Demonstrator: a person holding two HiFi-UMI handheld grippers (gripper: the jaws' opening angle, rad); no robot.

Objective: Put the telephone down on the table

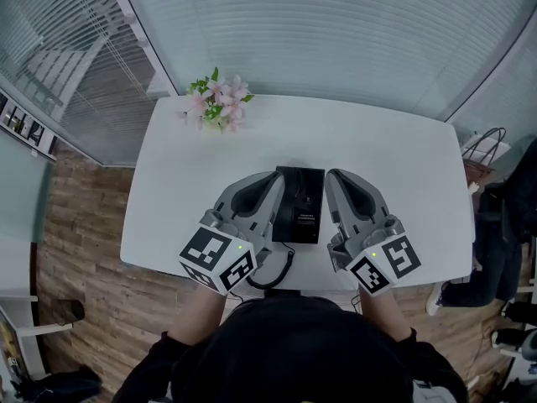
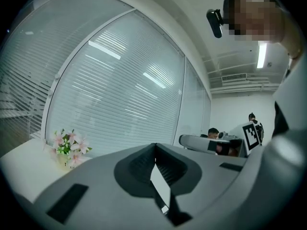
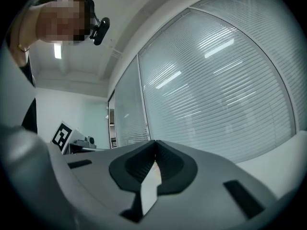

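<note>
one telephone (image 1: 300, 204), one table (image 1: 377, 141), left tongs (image 1: 277, 177) and right tongs (image 1: 331, 176) closed.

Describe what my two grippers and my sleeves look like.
The left gripper and right gripper are matching light grey shells with rounded, tapering tongs, lined inside with dark ribbed pads. Each carries a white cube printed with black square markers at its rear, with a small green light on it. The person wears black sleeves.
</note>
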